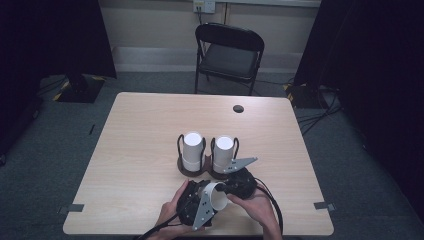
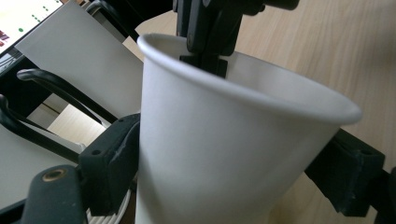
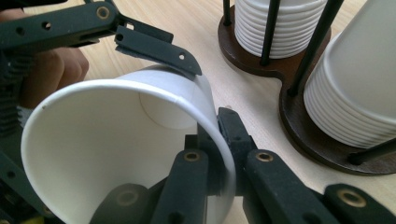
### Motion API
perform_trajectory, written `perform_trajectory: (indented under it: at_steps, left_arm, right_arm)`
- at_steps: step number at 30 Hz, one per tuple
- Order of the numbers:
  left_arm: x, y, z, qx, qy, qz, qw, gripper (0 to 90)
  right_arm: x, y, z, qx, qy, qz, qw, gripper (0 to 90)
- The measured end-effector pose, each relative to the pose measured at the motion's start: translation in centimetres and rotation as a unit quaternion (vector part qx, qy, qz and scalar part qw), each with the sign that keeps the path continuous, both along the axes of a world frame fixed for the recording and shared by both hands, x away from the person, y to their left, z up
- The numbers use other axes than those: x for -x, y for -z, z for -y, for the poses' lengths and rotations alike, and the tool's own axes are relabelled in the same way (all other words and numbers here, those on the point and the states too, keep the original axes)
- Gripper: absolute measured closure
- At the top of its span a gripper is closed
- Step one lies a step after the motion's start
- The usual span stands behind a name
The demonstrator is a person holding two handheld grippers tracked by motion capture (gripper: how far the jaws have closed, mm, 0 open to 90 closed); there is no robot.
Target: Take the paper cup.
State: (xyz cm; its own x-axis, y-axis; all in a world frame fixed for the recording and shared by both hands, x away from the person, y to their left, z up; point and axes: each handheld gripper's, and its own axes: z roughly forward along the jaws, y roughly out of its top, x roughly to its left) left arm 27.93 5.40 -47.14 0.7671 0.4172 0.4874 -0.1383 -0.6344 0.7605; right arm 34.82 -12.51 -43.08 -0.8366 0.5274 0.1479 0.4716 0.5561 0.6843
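A single white paper cup lies on its side between both grippers near the table's front edge. My left gripper is shut on the cup's body, with one jaw on each side of it. My right gripper pinches the cup's rim, with one jaw inside the mouth and one outside. Just beyond stands a dark wooden holder with black wire posts, carrying two stacks of white cups. The holder's base and both stacks are close in the right gripper view.
A black folding chair stands behind the table's far edge. A dark round hole sits in the tabletop at the back right. Black curtains hang at both sides, and cables lie on the floor at the right.
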Motion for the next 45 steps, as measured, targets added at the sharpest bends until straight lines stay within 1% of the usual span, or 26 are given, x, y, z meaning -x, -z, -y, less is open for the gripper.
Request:
perform_trajectory:
  at_steps: [1, 3, 4, 6, 7, 9, 11, 12, 13, 14, 15, 17, 18, 20, 22, 24, 27, 29, 31, 33, 34, 37, 41, 42, 44, 45]
  left_arm:
    - [0.0, 0.0, 0.1, 0.002, -0.002, 0.004, 1.0, 17.6]
    - [0.1, -0.1, 0.3, -0.004, 0.001, 0.008, 1.0, 18.2]
    - [0.1, -0.1, 0.4, -0.002, 0.002, 0.007, 1.0, 18.4]
    - [0.2, -0.1, 0.6, 0.002, 0.0, 0.009, 1.0, 18.2]
    - [0.2, -0.2, 0.6, 0.003, 0.004, 0.015, 0.9999, 18.0]
    - [0.3, -0.4, 0.6, 0.014, -0.001, 0.017, 0.9998, 19.0]
    - [0.2, -0.6, 0.5, 0.02, 0.001, 0.013, 0.9997, 18.9]
    - [0.2, -0.6, 0.4, 0.017, 0.001, 0.01, 0.9998, 19.2]
    - [0.1, -0.5, 0.4, 0.02, 0.002, 0.009, 0.9998, 19.5]
    - [0.1, -0.5, 0.3, 0.03, 0.002, 0.008, 0.9995, 19.6]
    - [0.0, -0.5, 0.2, 0.033, 0.005, 0.005, 0.9994, 19.7]
    - [0.1, -0.5, 0.2, 0.032, 0.003, 0.004, 0.9995, 19.4]
    - [0.1, -0.6, 0.2, 0.024, 0.005, 0.002, 0.9997, 19.6]
    - [0.0, -0.5, 0.2, 0.027, 0.003, -0.002, 0.9996, 19.7]
    - [0.0, -0.5, 0.2, 0.033, 0.003, -0.012, 0.9994, 20.5]
    - [-0.1, -0.4, 0.3, 0.046, -0.002, -0.013, 0.9989, 21.2]
    - [-0.2, -0.5, 0.4, 0.054, -0.009, -0.023, 0.9983, 22.1]
    - [-0.2, -0.4, 0.5, 0.072, -0.013, -0.026, 0.997, 22.6]
    - [-0.4, -0.4, 0.5, 0.081, -0.017, -0.033, 0.996, 22.7]
    - [-0.5, -0.6, 0.3, 0.074, -0.02, -0.032, 0.9965, 22.8]
    - [-0.5, -0.6, 0.3, 0.083, -0.023, -0.034, 0.9957, 22.9]
    - [-0.6, -0.6, 0.3, 0.09, -0.026, -0.039, 0.9948, 22.9]
    - [-0.7, -0.6, 0.0, 0.092, -0.029, -0.041, 0.9945, 22.9]
    - [-0.8, -0.6, -0.1, 0.095, -0.028, -0.044, 0.9941, 22.9]
    - [-0.8, -0.5, -0.1, 0.109, -0.03, -0.052, 0.9922, 23.0]
    - [-0.8, -0.5, -0.1, 0.111, -0.033, -0.053, 0.9919, 22.9]
  right_arm:
    - [0.0, 0.0, 0.0, 0.0, 0.001, -0.003, 1.0, 88.9]
    - [-0.1, 0.1, -0.1, 0.0, 0.002, -0.008, 1.0, 88.8]
    - [-0.1, 0.1, -0.1, 0.002, 0.0, -0.01, 0.9999, 88.8]
    - [-0.1, 0.1, -0.3, 0.002, -0.001, -0.013, 0.9999, 88.2]
    - [-0.1, 0.2, -0.5, 0.004, -0.002, -0.013, 0.9999, 87.9]
    - [-0.1, 0.3, -0.7, 0.006, -0.002, -0.016, 0.9999, 88.2]
    - [-0.1, 0.4, -0.8, 0.002, -0.003, -0.02, 0.9998, 87.6]
    - [-0.1, 0.4, -0.9, 0.004, -0.003, -0.02, 0.9998, 87.6]
    - [0.0, 0.4, -0.9, 0.004, -0.002, -0.015, 0.9999, 88.1]
    - [0.0, 0.3, -0.9, 0.001, -0.001, -0.014, 0.9999, 88.4]
    - [0.0, 0.3, -0.9, 0.0, 0.0, -0.016, 0.9999, 88.3]
    - [0.0, 0.3, -1.0, 0.001, -0.003, -0.018, 0.9998, 88.0]
    - [0.0, 0.3, -1.1, 0.004, -0.002, -0.019, 0.9998, 87.9]
    - [0.1, 0.4, -1.2, 0.007, -0.002, -0.019, 0.9998, 87.8]
    - [0.1, 0.4, -1.1, 0.006, 0.0, -0.017, 0.9998, 87.7]
    - [0.1, 0.3, -0.9, 0.002, 0.004, -0.017, 0.9999, 87.7]
    - [0.1, 0.3, -0.8, 0.001, 0.01, -0.013, 0.9999, 85.8]
    - [0.1, 0.3, -0.6, -0.013, 0.018, -0.013, 0.9997, 84.4]
    - [0.2, 0.2, -0.3, -0.015, 0.026, -0.01, 0.9995, 83.1]
    - [0.3, 0.1, 0.0, -0.023, 0.033, -0.007, 0.9992, 80.9]
    - [0.3, 0.0, 0.2, -0.024, 0.036, -0.006, 0.999, 79.6]
    - [0.5, -0.2, 0.5, -0.034, 0.042, 0.001, 0.9985, 77.7]
    - [0.7, -0.4, 0.7, -0.046, 0.051, 0.012, 0.9976, 75.2]
    - [0.8, -0.4, 0.8, -0.051, 0.055, 0.014, 0.9971, 74.4]
    - [0.9, -0.4, 0.8, -0.055, 0.066, 0.02, 0.9961, 72.3]
    - [1.0, -0.4, 0.9, -0.058, 0.065, 0.023, 0.9959, 72.9]
